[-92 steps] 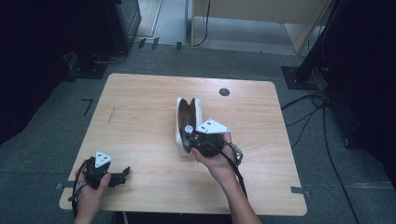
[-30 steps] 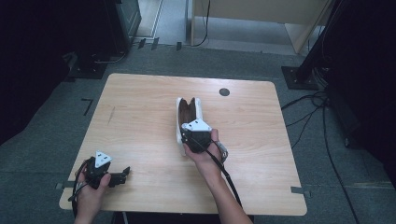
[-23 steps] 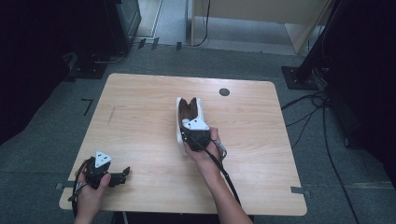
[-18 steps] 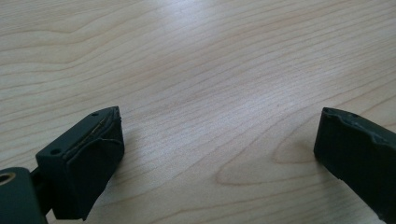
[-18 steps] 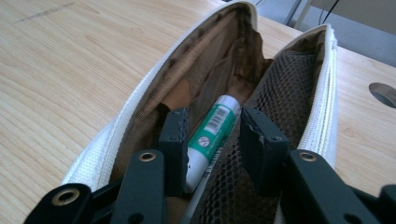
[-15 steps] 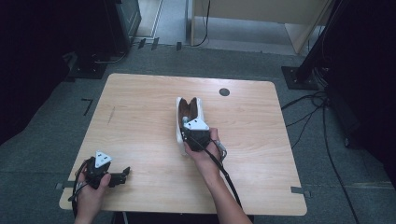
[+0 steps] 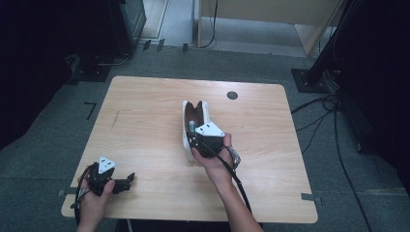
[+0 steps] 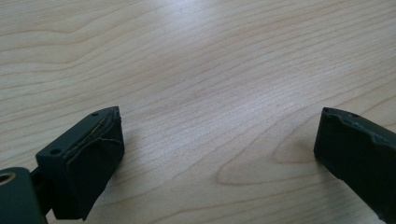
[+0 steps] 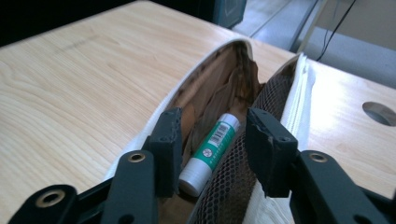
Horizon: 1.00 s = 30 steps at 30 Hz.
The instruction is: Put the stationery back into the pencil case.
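Wooden table (image 7: pixel 145 121) on grey carpet, dark surroundings, black stands and cables off the right edge. Round grommet hole (image 7: pixel 232 95) near the table's far edge.

Pencil case (image 7: pixel 194 121): white outside, brown lining, lies mid-table, unzipped and gaping, long axis running away from the person. Right gripper view shows a mesh pocket (image 9: pixel 243 158) on the inner right wall and the white zipper edge (image 9: pixel 301 93) beside it.

Glue stick (image 9: pixel 210 147): green-and-white tube with a barcode label, lies inside the case along its length, in the brown-lined gap left of the mesh. White cap end points toward the camera.

Right gripper (image 9: pixel 212 144): at the case's near end, jaws spread, dipped into the opening. Left jaw sits just inside the left wall, right jaw against the mesh. Glue stick lies between the jaws; left jaw is just beside it, contact can't be confirmed. From the high view the right hand (image 7: pixel 215 162) holds the gripper right over the case, grey plate on top.

Left gripper (image 7: pixel 126 181): near-left corner of the table, well apart from the case, held low by the left hand (image 7: pixel 92 200). Its jaws are wide apart, nothing between them, bare wood grain underneath.
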Motion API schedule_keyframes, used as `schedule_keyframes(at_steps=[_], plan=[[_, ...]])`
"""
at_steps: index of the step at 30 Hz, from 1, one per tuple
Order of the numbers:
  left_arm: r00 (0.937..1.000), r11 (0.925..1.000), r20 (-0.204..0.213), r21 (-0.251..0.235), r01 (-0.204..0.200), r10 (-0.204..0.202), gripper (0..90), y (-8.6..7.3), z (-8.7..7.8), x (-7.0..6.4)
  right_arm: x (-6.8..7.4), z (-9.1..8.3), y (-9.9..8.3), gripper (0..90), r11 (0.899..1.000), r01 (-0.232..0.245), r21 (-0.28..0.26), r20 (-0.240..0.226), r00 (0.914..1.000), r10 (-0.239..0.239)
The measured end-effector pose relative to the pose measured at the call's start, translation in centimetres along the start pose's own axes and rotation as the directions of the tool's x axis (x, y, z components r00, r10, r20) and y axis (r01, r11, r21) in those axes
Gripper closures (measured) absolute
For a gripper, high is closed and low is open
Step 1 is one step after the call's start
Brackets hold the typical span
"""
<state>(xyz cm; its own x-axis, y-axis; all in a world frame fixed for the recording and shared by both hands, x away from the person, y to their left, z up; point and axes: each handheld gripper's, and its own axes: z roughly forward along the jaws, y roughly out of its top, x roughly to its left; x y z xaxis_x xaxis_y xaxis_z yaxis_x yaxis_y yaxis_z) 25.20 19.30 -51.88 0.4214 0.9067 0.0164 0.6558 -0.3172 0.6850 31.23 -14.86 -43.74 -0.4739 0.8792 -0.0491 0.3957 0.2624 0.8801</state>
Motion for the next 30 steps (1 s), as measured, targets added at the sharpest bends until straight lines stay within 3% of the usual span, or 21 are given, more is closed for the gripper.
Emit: schedule_keyframes(at_steps=[5, 8, 16, 21, 25, 30], plan=[[1.0000, 1.0000, 0.000, -0.002, 0.003, -0.003, 1.9, 0.0, 0.0, 0.0, -0.2, -2.4, 0.4, 50.5, 0.999, -0.013, -0.046, -0.007, 0.9999, 0.013], [1.0000, 1.0000, -0.001, -0.001, 0.001, -0.001, 1.9, 0.0, 0.0, 0.0, -0.7, -3.9, 0.4, 49.4, 0.996, -0.053, -0.071, -0.029, 0.9983, 0.051], [1.0000, 1.0000, -0.001, -0.002, 0.002, -0.002, 1.9, 0.0, 0.0, 0.0, -2.4, -6.3, -0.9, 44.8, 0.996, -0.064, -0.059, 0.021, 0.9977, 0.065], [1.0000, 1.0000, 0.000, -0.001, 0.002, -0.002, 1.9, 0.0, 0.0, 0.0, -3.3, -6.5, -3.2, 44.1, 0.995, -0.100, -0.031, 0.044, 0.9939, 0.101], [1.0000, 1.0000, 0.000, -0.001, 0.002, -0.002, 1.9, 0.0, 0.0, 0.0, -3.6, -6.1, -5.2, 44.0, 0.989, -0.146, 0.011, 0.029, 0.9889, 0.146], [1.0000, 1.0000, -0.001, -0.001, 0.002, -0.002, 1.9, 0.0, 0.0, 0.0, -3.3, -5.4, -7.2, 44.4, 0.984, -0.170, 0.051, 0.021, 0.9853, 0.169]])
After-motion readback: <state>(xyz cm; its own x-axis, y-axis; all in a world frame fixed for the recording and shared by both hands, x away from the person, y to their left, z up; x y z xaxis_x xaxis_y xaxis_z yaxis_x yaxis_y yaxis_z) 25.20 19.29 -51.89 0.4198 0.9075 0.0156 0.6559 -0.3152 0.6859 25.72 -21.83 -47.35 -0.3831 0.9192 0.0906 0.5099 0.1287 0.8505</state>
